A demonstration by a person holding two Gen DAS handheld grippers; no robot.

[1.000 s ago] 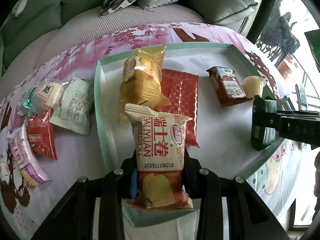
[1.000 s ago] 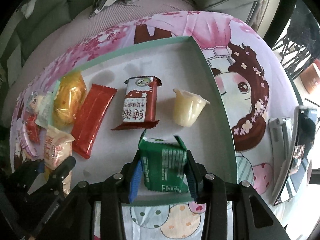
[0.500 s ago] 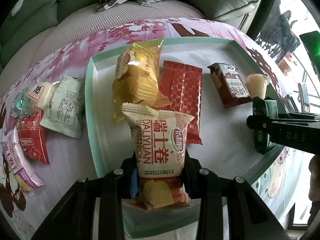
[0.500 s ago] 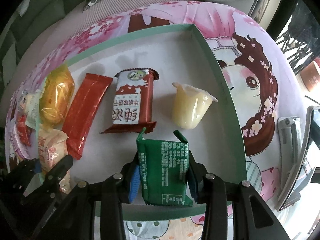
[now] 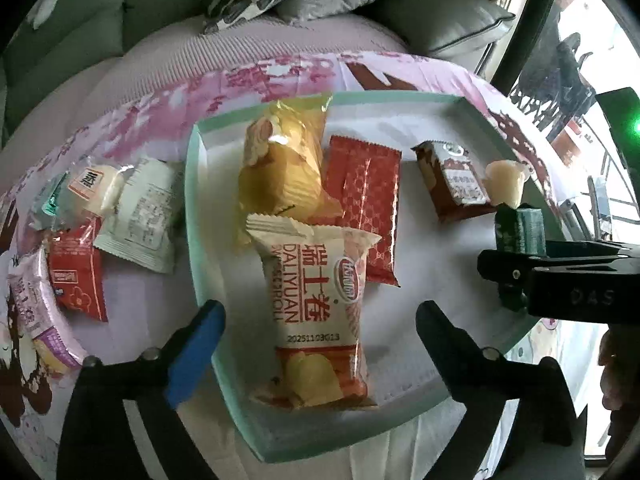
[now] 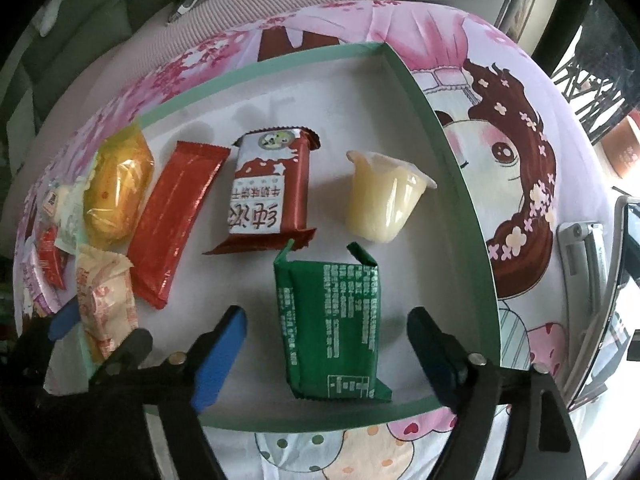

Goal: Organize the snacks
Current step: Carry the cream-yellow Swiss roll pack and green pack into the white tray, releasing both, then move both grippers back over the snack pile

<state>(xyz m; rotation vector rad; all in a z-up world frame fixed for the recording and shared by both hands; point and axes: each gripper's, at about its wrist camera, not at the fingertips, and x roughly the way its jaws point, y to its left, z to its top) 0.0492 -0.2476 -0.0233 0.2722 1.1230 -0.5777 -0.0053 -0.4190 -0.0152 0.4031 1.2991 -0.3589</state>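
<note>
The left gripper [image 5: 318,322] is opening, its fingers clear of the swiss roll packet [image 5: 316,312] lying in the tray [image 5: 192,216]. The right gripper [image 6: 326,334] is opening too, the green packet [image 6: 330,326] lying loose between its fingers, near the jelly cup [image 6: 384,200].

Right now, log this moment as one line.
left tool: opening, swiss roll pack released in tray | right tool: opening, green pack released

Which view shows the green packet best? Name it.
Right wrist: the green packet lies flat in the tray, whole back visible. Left wrist shows only its narrow end behind the right claw.
</note>
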